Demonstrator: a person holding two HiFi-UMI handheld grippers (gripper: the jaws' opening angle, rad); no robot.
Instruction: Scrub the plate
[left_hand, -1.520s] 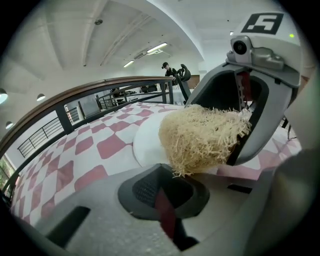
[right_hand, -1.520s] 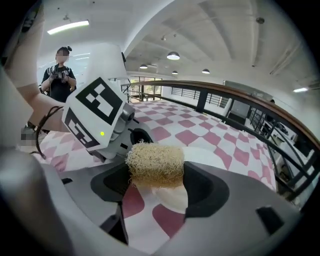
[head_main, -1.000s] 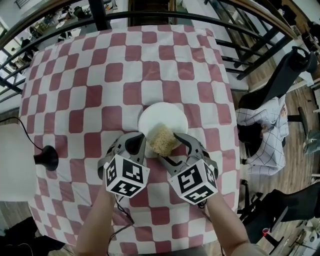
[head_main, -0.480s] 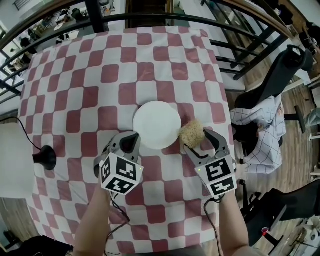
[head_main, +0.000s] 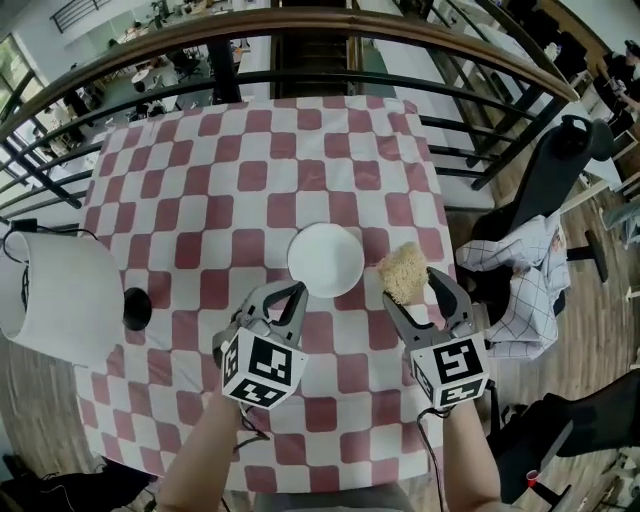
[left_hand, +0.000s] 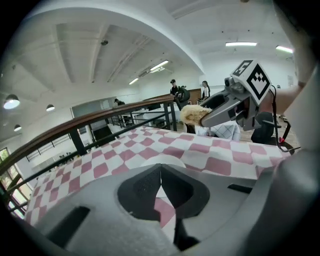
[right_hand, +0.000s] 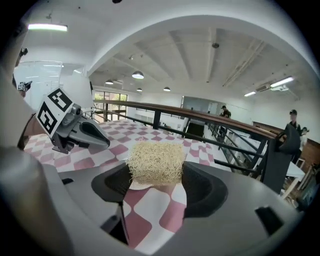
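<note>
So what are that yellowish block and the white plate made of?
The scrubber looks like tangled pale-straw fibres, coarse and matte, maybe loofah or plastic mesh. The plate is plain smooth white, possibly ceramic or melamine; I can't tell which.

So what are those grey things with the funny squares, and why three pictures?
A person holds two grabbing tools; the squares are part of them. One picture comes from a camera on the person's head, looking down. The other two come from cameras riding on each tool. On the checked table lies a white plate. The right tool pinches a rough yellow scrubber, beside the plate. The left tool is shut and empty, near the plate's edge.
</note>
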